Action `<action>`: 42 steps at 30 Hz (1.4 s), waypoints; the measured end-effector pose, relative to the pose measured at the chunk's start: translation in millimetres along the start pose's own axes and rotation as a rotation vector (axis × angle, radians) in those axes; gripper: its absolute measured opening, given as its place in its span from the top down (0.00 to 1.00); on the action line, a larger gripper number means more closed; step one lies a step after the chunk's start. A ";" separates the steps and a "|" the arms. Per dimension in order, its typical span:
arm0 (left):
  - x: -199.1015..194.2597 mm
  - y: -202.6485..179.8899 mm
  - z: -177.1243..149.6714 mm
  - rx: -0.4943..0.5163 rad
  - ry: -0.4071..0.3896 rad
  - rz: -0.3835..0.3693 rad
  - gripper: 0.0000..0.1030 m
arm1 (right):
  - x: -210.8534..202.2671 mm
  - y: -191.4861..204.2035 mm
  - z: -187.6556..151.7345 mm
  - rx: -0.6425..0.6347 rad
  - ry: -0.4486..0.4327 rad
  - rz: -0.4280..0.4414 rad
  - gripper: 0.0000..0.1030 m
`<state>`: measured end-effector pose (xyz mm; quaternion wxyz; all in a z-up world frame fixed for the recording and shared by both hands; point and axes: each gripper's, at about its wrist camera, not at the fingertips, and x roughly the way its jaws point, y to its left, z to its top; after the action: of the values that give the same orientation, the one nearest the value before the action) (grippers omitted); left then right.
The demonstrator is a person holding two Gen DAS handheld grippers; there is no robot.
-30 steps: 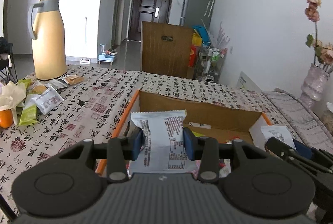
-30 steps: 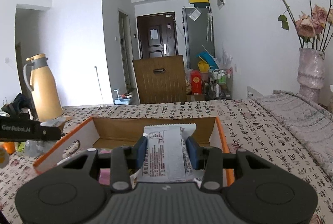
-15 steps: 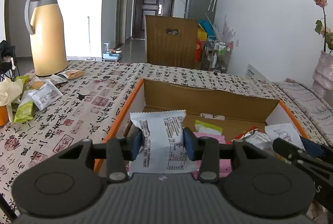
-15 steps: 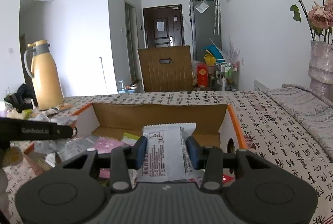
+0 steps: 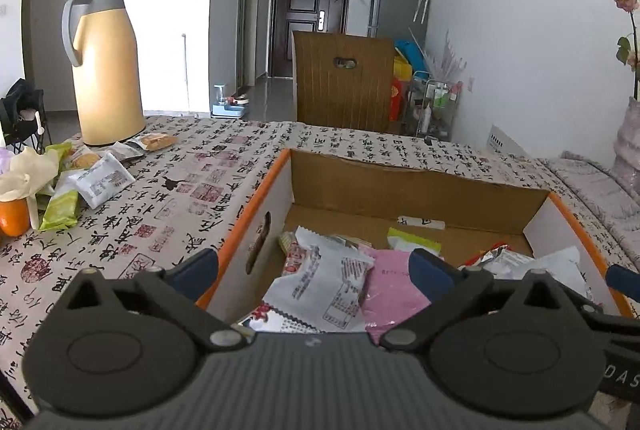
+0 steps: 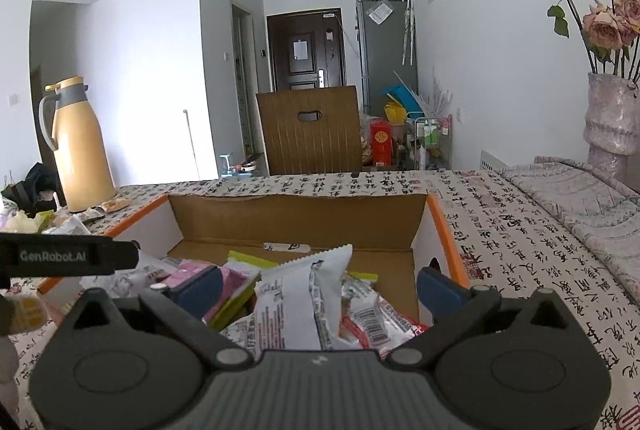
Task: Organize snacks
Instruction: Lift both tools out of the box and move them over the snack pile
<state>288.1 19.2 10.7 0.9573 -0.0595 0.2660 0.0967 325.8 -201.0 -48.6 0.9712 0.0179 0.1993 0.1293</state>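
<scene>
Calligraphy-print cloth covers the table (image 5: 224, 166), and the orange-edged cardboard box (image 5: 416, 186) fills the lower middle of both my views.

My left gripper (image 5: 314, 268) is spread wide with nothing between its blue pads; a white snack packet (image 5: 324, 286) lies loose in the box right under that gap, on top of a pink packet (image 5: 396, 294). My right gripper (image 6: 320, 284) is likewise wide apart and empty, and another white packet (image 6: 308, 294) stands half-propped on the heap below it, touching neither pad. Both of these look delivered to me.

What remains is the loose pile of snacks (image 5: 92, 178) in the left middle of the left view, at the foot of the yellow thermos (image 5: 104, 66) and beside an orange (image 5: 14, 218). In the right view that pile is only a sliver at the far left edge, behind my other tool. So I judge the left hand to be the nearer one: the pile lies up and to the left of it, well apart from the box, across open cloth. The nearest white packet there lies flat with its long axis running diagonally, from upper right down to lower left, so I would expect to turn the left gripper to close across its short side.
</scene>
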 end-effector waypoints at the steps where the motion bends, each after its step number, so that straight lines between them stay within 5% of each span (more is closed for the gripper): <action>1: -0.5 -0.5 -0.2 0.002 0.001 -0.002 0.00 | 0.2 0.3 0.0 -0.001 0.001 -0.001 0.00; 27: -19.6 0.6 3.3 -0.013 -0.007 -0.028 0.00 | -16.1 -0.5 4.6 0.002 -0.029 -0.028 0.00; 42: -69.3 8.2 -9.0 0.020 -0.011 -0.044 0.00 | -77.1 1.5 -12.3 0.010 0.004 -0.038 0.00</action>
<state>223.6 15.0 38.6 0.9612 -0.0554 0.2602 0.0732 252.1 -219.7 -30.3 0.9730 0.0187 0.2023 0.1098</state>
